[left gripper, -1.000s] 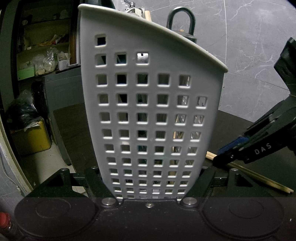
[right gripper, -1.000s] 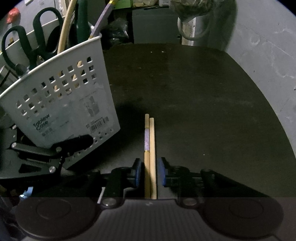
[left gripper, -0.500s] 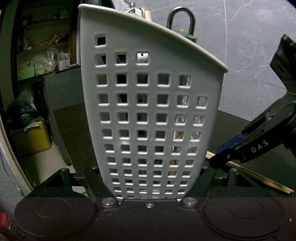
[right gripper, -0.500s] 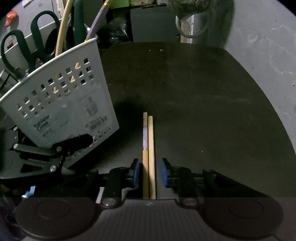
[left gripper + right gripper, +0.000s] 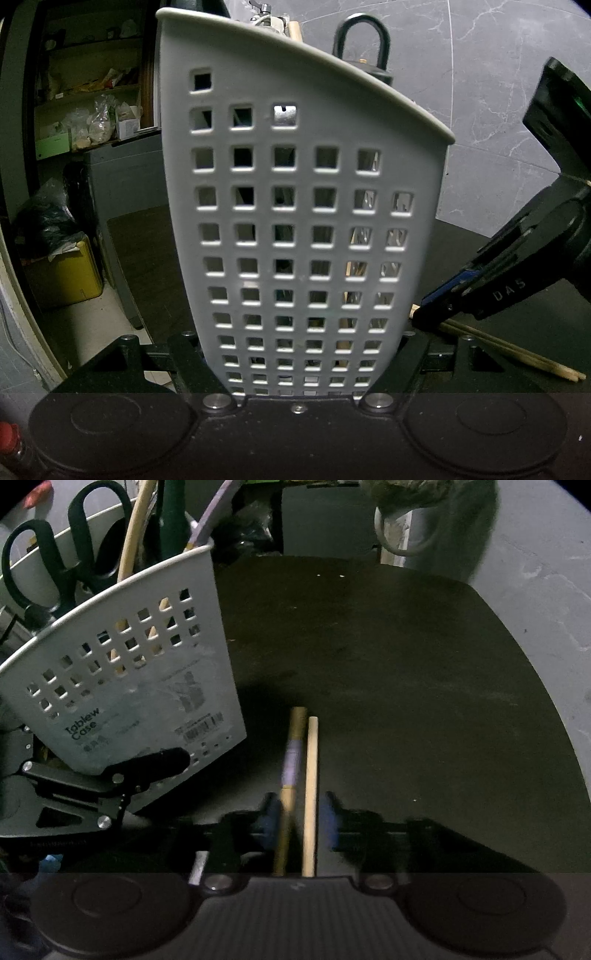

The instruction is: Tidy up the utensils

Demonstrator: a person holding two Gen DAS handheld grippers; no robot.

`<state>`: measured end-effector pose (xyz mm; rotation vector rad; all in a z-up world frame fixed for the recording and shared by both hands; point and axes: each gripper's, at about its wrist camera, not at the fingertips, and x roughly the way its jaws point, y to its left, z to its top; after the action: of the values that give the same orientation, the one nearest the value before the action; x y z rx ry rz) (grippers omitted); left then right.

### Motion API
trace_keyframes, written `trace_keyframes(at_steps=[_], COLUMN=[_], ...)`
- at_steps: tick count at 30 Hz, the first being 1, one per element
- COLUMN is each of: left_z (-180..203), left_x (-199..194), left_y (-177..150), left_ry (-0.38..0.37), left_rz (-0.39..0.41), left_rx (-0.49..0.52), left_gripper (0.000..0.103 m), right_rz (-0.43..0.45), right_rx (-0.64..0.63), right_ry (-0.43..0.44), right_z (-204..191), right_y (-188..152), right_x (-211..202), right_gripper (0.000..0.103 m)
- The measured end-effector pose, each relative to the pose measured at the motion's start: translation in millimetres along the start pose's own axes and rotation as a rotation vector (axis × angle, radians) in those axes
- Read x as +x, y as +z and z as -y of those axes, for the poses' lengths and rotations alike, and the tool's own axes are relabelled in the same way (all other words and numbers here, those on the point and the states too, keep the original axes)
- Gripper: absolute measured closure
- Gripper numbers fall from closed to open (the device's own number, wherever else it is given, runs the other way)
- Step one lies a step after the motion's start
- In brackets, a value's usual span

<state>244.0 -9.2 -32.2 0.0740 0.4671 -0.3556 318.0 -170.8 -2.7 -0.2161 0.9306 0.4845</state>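
A white perforated utensil caddy [image 5: 295, 221] stands tilted on the black table [image 5: 406, 664], with my left gripper [image 5: 301, 363] shut on its lower part. Black scissors [image 5: 48, 565], wooden sticks and other handles poke out of the caddy [image 5: 122, 686]. Two wooden chopsticks [image 5: 312, 775] lie side by side on the table right of the caddy, one with a purple band. My right gripper [image 5: 299, 819] straddles their near ends and its jaws are closing. The left blue pad touches the banded stick, and a gap still shows between the two sticks. The left wrist view shows the right gripper [image 5: 436, 314] over the chopsticks [image 5: 517, 354].
The table's rounded edge runs along a grey marbled wall [image 5: 535, 572] at the right. A pale ring-shaped handle [image 5: 402, 535] hangs beyond the table's far end. Left of the table are a yellow box [image 5: 66, 273], a grey cabinet [image 5: 125, 177] and cluttered shelves [image 5: 92, 122].
The right gripper's pads have come in closer around the chopsticks. The banded chopstick has been pushed askew, its far end leaning away from the other. The left gripper and caddy have not moved.
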Motion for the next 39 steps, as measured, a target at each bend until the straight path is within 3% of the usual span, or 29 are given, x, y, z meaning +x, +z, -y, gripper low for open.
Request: trace_keyframes(at_steps=[6, 28, 29, 31, 34, 36, 37, 39], left_z=[0, 2, 1, 0, 1, 0, 1, 2], left_x=[0, -1, -1, 0, 0, 0, 0, 1], left_y=[0, -2, -2, -1, 0, 0, 0, 0], left_ry=[-0.002, -0.002, -0.002, -0.002, -0.003, -0.003, -0.003, -0.003], left_rz=[0.001, 0.0, 0.0, 0.0, 0.0, -0.001, -0.001, 0.0], left_rx=[0.0, 0.001, 0.002, 0.001, 0.0, 0.001, 0.0, -0.001], left_gripper=[0.028, 0.028, 0.028, 0.028, 0.028, 0.028, 0.028, 0.028], right_rz=[-0.045, -0.08, -0.081, -0.086, -0.09, -0.096, -0.096, -0.091], right_rx=[0.005, -0.019, -0.018, -0.021, -0.054, -0.05, -0.044, -0.019], right_ry=[0.007, 0.011, 0.02, 0.044, 0.027, 0.025, 0.021, 0.031], right_z=[0, 0, 1, 2, -5, -6, -4, 3], right_y=[9, 17, 17, 17, 19, 20, 21, 21], right_x=[3, 8, 8, 8, 10, 11, 11, 11], right_gripper=[0.088, 0.085, 0.084, 0.072, 0.068, 0.074, 0.085, 0.088])
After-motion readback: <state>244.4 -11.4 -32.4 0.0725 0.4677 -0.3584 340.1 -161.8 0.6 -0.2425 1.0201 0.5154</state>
